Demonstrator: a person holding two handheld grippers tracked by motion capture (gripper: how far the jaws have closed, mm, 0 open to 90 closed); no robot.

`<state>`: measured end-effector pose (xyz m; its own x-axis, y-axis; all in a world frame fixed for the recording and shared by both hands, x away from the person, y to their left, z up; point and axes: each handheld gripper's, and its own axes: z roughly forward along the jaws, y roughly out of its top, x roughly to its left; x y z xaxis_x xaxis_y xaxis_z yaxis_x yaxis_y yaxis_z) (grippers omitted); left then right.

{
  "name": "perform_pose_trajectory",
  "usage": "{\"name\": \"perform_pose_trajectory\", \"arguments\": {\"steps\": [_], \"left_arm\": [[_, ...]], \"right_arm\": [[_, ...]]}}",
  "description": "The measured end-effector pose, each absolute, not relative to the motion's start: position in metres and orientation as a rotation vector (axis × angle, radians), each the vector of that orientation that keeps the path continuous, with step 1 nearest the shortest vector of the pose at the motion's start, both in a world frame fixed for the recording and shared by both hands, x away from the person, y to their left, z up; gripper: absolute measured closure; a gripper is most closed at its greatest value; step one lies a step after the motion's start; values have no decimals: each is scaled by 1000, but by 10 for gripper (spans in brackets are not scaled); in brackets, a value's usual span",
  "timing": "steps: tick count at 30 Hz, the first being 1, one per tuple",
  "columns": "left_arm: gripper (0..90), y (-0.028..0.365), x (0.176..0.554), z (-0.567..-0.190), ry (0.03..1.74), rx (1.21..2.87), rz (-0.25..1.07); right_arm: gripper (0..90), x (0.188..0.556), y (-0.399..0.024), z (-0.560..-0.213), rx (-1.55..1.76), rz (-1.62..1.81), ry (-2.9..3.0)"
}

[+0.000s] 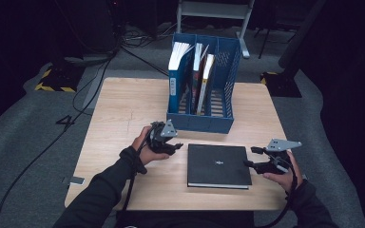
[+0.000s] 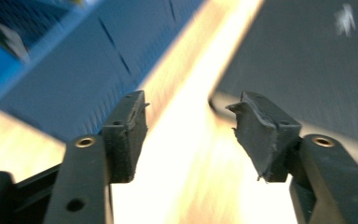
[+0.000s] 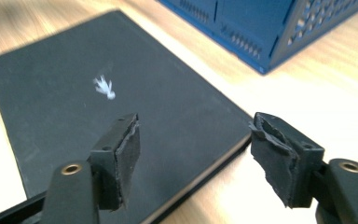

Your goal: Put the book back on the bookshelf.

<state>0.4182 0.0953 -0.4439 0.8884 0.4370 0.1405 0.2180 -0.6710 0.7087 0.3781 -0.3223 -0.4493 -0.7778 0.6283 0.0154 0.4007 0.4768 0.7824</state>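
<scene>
A black book (image 1: 218,165) with a small white mark on its cover lies flat on the wooden table (image 1: 123,109), in front of a blue file rack (image 1: 204,118). My left gripper (image 1: 179,146) hovers just left of the book's far left corner, its jaws open and empty. In the left gripper view, the left gripper (image 2: 191,135) points at the gap between the rack (image 2: 74,70) and the book (image 2: 307,60). My right gripper (image 1: 250,156) is open at the book's right edge. In the right gripper view, the right gripper (image 3: 193,154) has one jaw over the cover (image 3: 98,107) and the other past the edge.
The blue rack holds three upright books (image 1: 192,71) in its left slots, while its right slot stands free. The rack's front corner (image 3: 261,28) lies beyond the black book. Cables (image 1: 90,90) run across the grey floor at the left. A metal frame (image 1: 214,9) stands behind the table.
</scene>
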Motion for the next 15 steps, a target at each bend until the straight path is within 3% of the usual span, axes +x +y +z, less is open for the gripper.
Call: {"name": "perform_pose_trajectory", "arguments": {"steps": [15], "left_arm": [[271,117,366,-487,494,2408,259]], "right_arm": [[323,356,-341,-456,900,975,2597]]}}
